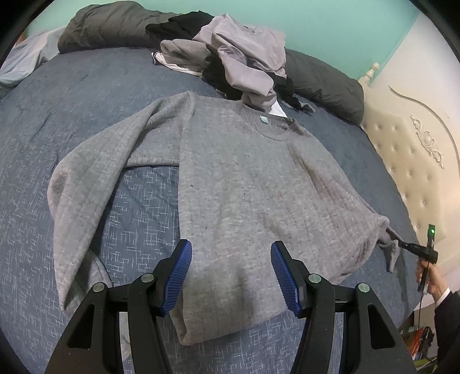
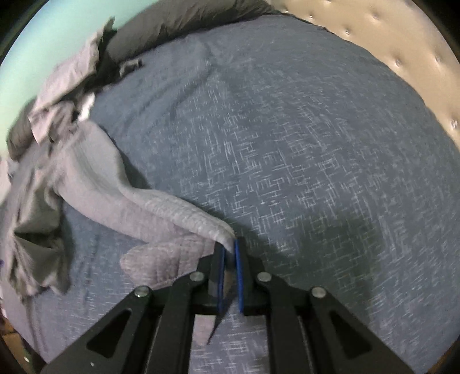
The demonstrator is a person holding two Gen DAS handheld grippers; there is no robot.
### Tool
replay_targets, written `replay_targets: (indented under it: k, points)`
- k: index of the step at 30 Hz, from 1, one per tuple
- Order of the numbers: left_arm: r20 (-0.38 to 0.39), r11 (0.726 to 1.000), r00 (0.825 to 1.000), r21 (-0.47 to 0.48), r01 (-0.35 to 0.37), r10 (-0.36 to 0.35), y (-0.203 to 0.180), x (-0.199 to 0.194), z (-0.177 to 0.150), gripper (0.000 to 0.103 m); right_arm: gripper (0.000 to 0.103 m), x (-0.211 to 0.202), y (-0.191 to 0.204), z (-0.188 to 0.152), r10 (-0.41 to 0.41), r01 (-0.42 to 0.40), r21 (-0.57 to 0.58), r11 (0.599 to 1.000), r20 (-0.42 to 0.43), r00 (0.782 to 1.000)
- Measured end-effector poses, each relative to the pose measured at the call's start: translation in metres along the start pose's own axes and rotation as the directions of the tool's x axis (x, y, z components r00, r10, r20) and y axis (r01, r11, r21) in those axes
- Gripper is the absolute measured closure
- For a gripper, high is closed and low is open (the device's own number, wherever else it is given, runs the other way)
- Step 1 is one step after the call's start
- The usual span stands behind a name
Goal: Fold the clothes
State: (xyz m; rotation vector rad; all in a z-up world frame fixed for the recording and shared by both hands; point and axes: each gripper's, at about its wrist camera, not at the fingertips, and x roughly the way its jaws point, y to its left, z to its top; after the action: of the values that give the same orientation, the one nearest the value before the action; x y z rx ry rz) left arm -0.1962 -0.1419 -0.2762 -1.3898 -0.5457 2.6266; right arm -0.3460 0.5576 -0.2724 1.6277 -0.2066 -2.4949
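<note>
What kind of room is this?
Most likely a bedroom: a bed with a blue bedspread, a tufted cream headboard and a dark pillow.

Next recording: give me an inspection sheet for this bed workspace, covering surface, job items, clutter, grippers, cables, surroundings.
Surface: blue patterned bedspread, mostly smooth.
Job's things: grey sweater lies flat, neck away from the left wrist camera; one sleeve bent beside the body, the other sleeve's cuff pulled outward.
Clutter: unfolded clothes pile beyond the collar; dark pillows behind.
Grippers: left gripper open over the hem, touching nothing; right gripper shut on the cuff.
Cables: thin black cable hangs below the hand.
Surroundings: cream tufted headboard, mint wall.
</note>
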Motion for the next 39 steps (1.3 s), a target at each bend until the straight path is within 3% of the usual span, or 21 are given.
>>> replay_targets:
  k: [2,8,12,17,20,22,23,24,29,32,39]
  points:
    - [0.004,1.000,1.000,0.003,0.002,-0.002,-0.001,0.000,0.001,0.042,0.077,-0.007,-0.004,-0.007,0.043,-0.044,0.028,0.999,0.018,0.999]
    - [0.020,1.000,0.999,0.003,0.029,-0.029,-0.010,-0.005,0.002,0.042,0.072,-0.008,-0.007,-0.027,0.171,-0.171,0.071,0.983,-0.004,0.985]
    - [0.017,0.999,0.999,0.013,0.031,-0.031,-0.015,-0.008,0.000,0.042,0.072,0.008,0.002,-0.037,0.149,-0.147,0.058,0.988,-0.044,0.988]
    - [0.024,1.000,0.999,0.020,0.024,-0.024,-0.015,-0.014,0.002,0.042,0.072,0.027,-0.002,-0.046,0.139,-0.130,0.123,0.984,-0.067,0.988]
    - [0.026,1.000,1.000,0.015,0.017,-0.017,-0.012,-0.015,0.005,0.042,0.072,0.030,0.004,-0.050,0.136,-0.129,0.094,0.987,-0.072,0.988]
    - [0.028,1.000,0.999,0.010,0.016,-0.017,-0.010,-0.016,0.006,0.042,0.078,0.030,0.009,-0.051,0.129,-0.124,0.072,0.990,-0.065,0.990]
    - [0.029,1.000,0.999,0.006,0.019,-0.019,-0.009,-0.016,0.006,0.042,0.089,0.030,0.011,-0.051,0.125,-0.121,0.066,0.990,-0.060,0.990]
    - [0.029,1.000,0.999,0.003,0.019,-0.019,-0.008,-0.016,0.006,0.042,0.095,0.030,0.013,-0.051,0.119,-0.116,0.059,0.992,-0.056,0.991]
    - [0.029,1.000,0.999,0.005,0.015,-0.015,-0.009,-0.018,0.005,0.042,0.098,0.012,0.012,-0.048,0.081,-0.082,-0.016,0.997,-0.030,0.996]
    - [0.031,1.000,0.999,0.007,0.013,-0.013,-0.008,-0.020,0.005,0.042,0.098,-0.010,0.002,-0.035,-0.016,0.016,-0.081,0.997,0.002,1.000]
    - [0.033,1.000,0.999,-0.003,0.008,-0.008,-0.002,-0.026,0.005,0.042,0.099,-0.037,-0.027,-0.009,-0.163,0.165,-0.081,0.983,0.034,0.986]
